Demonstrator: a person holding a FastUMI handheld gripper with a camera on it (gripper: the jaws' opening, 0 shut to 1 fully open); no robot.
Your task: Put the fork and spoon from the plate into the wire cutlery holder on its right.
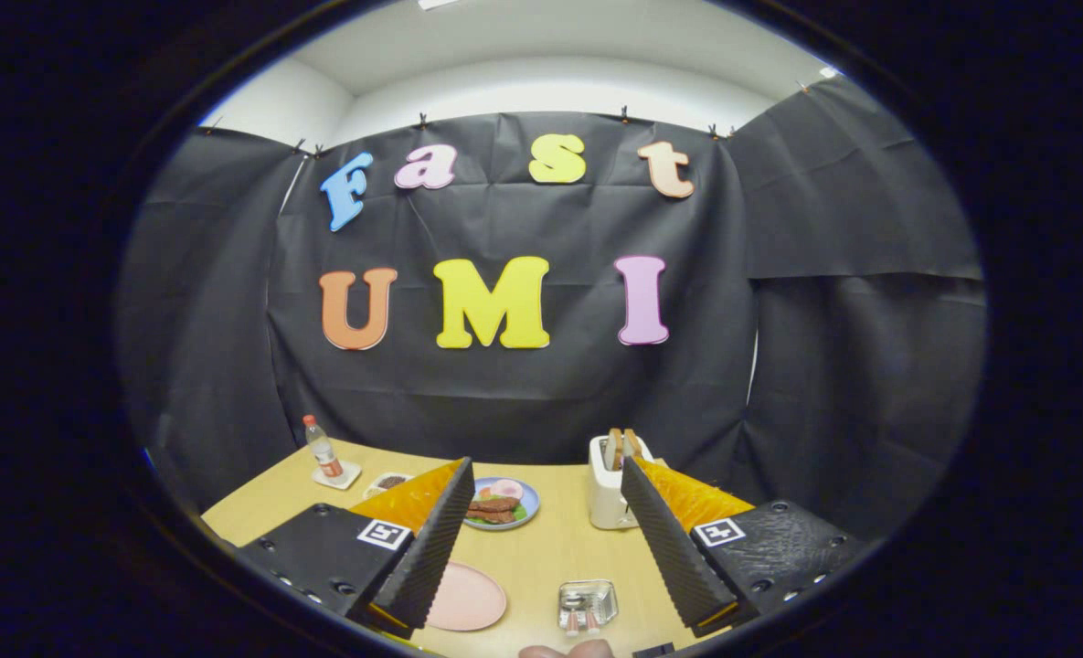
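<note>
Your gripper hovers w/ fingers spread wide, grasping nothing; pink plate sits at the bench's near edge, below the fingers, wire cutlery holder just to its right, utensils apparently already inside.

1. The gripper fingers stand wide apart, above the table; bare tabletop lies between them.
2. Obstacles below: pink plate, wire cutlery holder.
3. Obstacles beyond: toaster, food plate, bottle.
</note>
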